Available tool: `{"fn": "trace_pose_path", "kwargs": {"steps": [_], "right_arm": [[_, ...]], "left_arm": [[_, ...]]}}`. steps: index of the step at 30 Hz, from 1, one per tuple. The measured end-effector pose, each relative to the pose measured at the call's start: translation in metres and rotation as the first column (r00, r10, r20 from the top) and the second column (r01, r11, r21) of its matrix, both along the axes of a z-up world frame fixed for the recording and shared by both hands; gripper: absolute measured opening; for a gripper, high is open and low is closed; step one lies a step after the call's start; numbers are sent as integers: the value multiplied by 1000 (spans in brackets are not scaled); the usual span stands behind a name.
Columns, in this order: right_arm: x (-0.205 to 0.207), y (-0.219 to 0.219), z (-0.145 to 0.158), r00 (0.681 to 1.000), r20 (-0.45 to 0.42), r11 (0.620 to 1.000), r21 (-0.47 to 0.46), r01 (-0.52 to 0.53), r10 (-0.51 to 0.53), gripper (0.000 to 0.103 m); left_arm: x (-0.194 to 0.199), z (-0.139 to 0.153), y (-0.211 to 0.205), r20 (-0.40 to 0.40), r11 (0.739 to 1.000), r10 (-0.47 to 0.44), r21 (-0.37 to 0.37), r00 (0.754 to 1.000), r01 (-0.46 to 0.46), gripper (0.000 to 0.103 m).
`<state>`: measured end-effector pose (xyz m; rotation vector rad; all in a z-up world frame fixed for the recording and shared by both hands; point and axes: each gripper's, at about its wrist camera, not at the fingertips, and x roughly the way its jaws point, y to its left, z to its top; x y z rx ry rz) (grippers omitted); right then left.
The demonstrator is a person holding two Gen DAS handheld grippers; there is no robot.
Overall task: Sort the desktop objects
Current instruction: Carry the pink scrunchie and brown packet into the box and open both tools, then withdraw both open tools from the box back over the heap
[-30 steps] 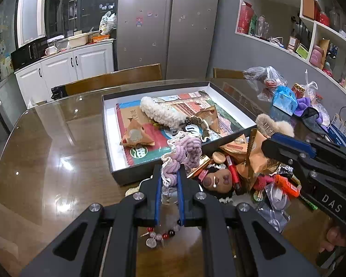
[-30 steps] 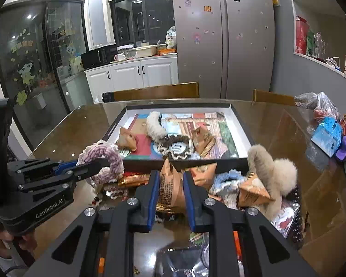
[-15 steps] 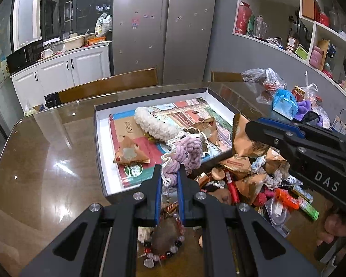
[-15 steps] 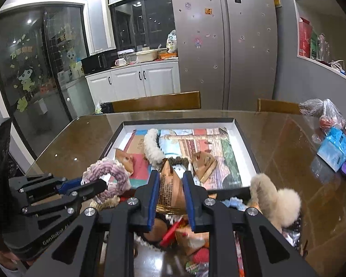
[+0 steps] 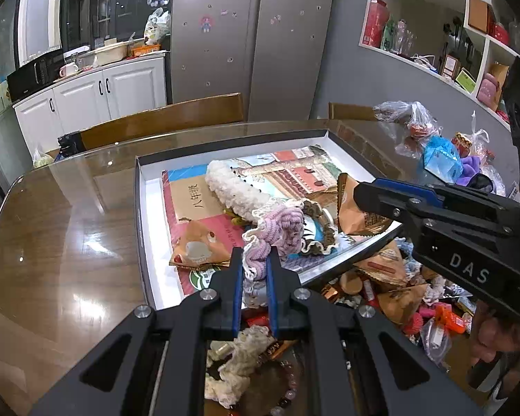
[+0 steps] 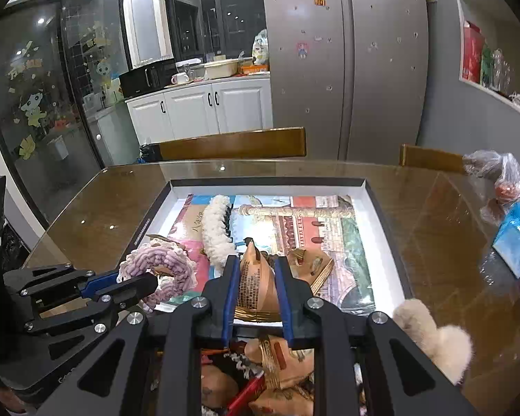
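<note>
The relation that matters is that both carried things are held above the near edge of the open box (image 6: 384, 215), whose floor lies just ahead of and below each claw, so a short drop is judged to be what each release calls for. The left claw (image 5: 254, 263) is closed to a narrow gap on a pink knitted scrunchie (image 5: 280, 228); one end of the ring is pinched between the blue pads and the rest hangs forward over the box's near left part, close to a tan snack packet (image 5: 199, 246) lying there. The right claw (image 6: 258, 270) is closed wider on a brown snack packet (image 6: 254, 284), gripped by its sides with its long axis running away from the claw, pointed end far. This packet is held over the near middle of the box, just right of the scrunchie. A white fuzzy hair band (image 6: 218, 228) lies lengthwise, near to far, on the printed sheet in the box. The unsorted heap (image 5: 416, 298) is left on the worktop (image 5: 52, 228) at the near right, outside the box.
</note>
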<state>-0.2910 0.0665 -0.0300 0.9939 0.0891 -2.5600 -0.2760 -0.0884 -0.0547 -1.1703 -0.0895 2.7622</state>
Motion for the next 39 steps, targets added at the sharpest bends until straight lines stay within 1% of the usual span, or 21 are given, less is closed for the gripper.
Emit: {"fn": "trace_pose_path", "kwargs": {"steps": [2,3,4,5,6,7,8,9,10,11,12,16,19,24,33,39], "right_arm": [[-5,-1,-4,1000,9,1000,5,0,0,22],[-6,-1,-6,1000,14,1000,7,1,-1,22],[-8,-1,-8,1000,21,1000,2,0,0,22],[-9,-1,-9,1000,27,1000,-6,-3,3,22],[-10,-2,-10,999,37,1000,-10,-11,11,23],[-11,-2,-11,999,38,1000,-8,-19,19,31],[-10,-2,-11,999,33,1000,-4,-14,14,41],[-9,-3,-9,1000,19,1000,12,-1,1,66],[-7,-4,-7,1000,3,1000,25,4,-4,80],[-5,-5,-5,1000,-17,999,38,7,-6,81],[-1,-6,0,999,-47,998,55,8,-6,81],[6,-6,12,997,-79,997,69,25,-20,81],[8,-4,16,996,-85,997,66,32,-26,81],[7,1,19,996,-82,998,49,44,-40,81],[7,2,21,996,-74,998,39,48,-45,81],[11,6,24,996,-71,998,27,53,-51,81]], "left_arm": [[-3,-3,-3,8,1000,10,-2,1000,-10,13],[-4,-5,-4,10,1000,21,-7,1000,-21,15],[-5,-6,-6,19,999,36,-19,999,-36,29],[-6,-7,-7,20,999,41,-26,999,-40,54],[-4,-6,-8,11,999,42,-30,999,-42,65],[-2,-5,-8,-6,998,49,-39,999,-49,75],[1,-2,-7,-29,997,55,-59,998,-56,76],[4,2,-4,-48,994,52,-89,997,-56,77],[5,5,-3,-57,993,49,-108,997,-55,82],[7,8,-2,-68,991,48,-123,997,-56,90],[10,12,-2,-82,991,52,-122,995,-62,93],[12,18,-8,-90,995,64,-77,994,-71,94],[12,20,-10,-92,993,73,-87,993,-81,94],[13,22,-15,-92,994,82,-68,992,-88,94],[14,23,-13,-90,993,88,-69,992,-94,94],[24,25,-15,-82,993,96,-63,992,-101,94]]}}
